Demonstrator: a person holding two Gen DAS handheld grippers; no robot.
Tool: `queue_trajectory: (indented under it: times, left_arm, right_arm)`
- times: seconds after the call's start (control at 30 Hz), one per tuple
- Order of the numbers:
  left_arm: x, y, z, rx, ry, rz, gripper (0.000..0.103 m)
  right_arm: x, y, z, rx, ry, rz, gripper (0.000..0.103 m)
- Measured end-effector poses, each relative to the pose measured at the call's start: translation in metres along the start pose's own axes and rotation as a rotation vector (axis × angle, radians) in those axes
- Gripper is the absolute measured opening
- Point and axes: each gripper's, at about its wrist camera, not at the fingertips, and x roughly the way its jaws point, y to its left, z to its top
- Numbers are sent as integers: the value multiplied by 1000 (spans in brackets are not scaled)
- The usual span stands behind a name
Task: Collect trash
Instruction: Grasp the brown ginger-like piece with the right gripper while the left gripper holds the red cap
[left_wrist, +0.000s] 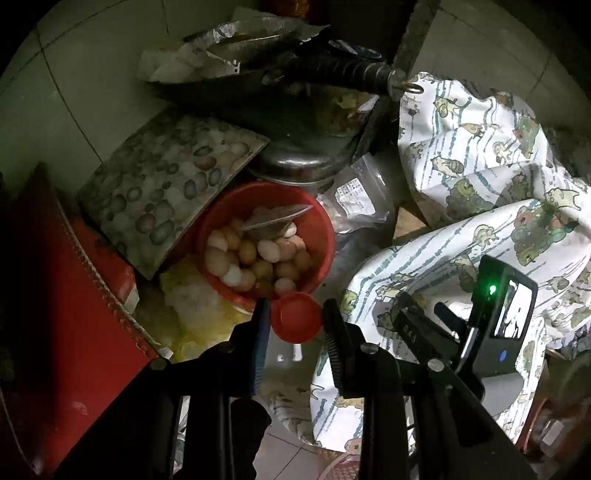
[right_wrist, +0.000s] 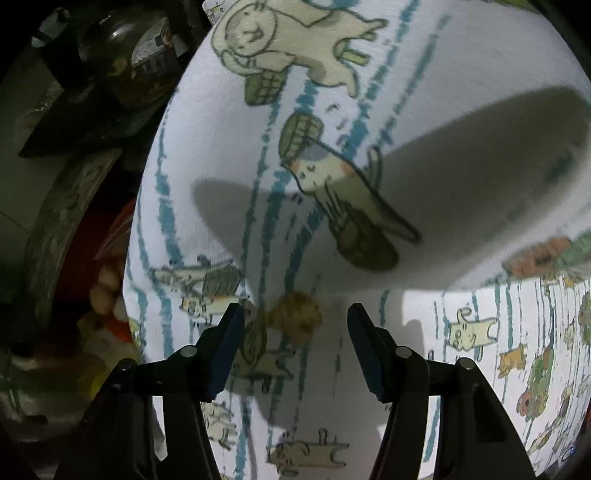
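In the left wrist view my left gripper (left_wrist: 295, 314) is shut on a small red round cap (left_wrist: 296, 317), held just in front of a red bowl (left_wrist: 321, 225) filled with eggshells (left_wrist: 255, 258). The body of my right gripper (left_wrist: 498, 317) shows at the right against a cartoon-printed white cloth (left_wrist: 480, 166). In the right wrist view my right gripper (right_wrist: 295, 325) is open close to that cloth (right_wrist: 369, 110). A small brown crumbly scrap (right_wrist: 299, 314) lies on the cloth between its fingertips, untouched.
A pebble-patterned tile (left_wrist: 166, 184) leans left of the bowl, a red box (left_wrist: 55, 295) further left. Steel pots (left_wrist: 303, 166), a dark pan handle (left_wrist: 343, 70) and plastic bags (left_wrist: 358, 195) crowd behind. A glass jar (right_wrist: 125, 48) sits at the upper left of the right wrist view.
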Motion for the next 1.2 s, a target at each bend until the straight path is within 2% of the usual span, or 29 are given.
queue_trajectory:
  times: [0.13,0.27,0.37,0.5,0.7,0.83,0.93,1.07,1.2]
  left_arm:
    - [1,-3,0,-3,10,-23,28]
    - [-1,-9,-2,18,-2,-18,28]
    - [-2,-8,-1,12,-6,-18,28]
    - [0,-7,0,7,0,-26,28]
    - [-9,-14,-4,41,-35,-27,28]
    - [-20,-19,-13,61,-46,-41,28]
    - [-42,-29,-36,95,-63,-110,28]
    - [-71,-55,-68,190,-81,-160,28]
    - [-104,-73,-107,255,-103,-215,28]
  right_arm:
    - [9,3,4,-44,18,-10,54]
    - [16,8,5,-84,31,-18,41]
    - [12,4,3,-91,23,-9,40]
    - [-11,-7,-9,-89,1,54,40]
    - [-83,-35,-49,-102,-88,102,40]
    - [-154,-57,-88,-80,-163,156,40]
    - [-193,-62,-106,-73,-205,149,40]
    - [-255,-85,-142,-96,-236,80,40]
    - [-297,-111,-178,-47,-280,89,40]
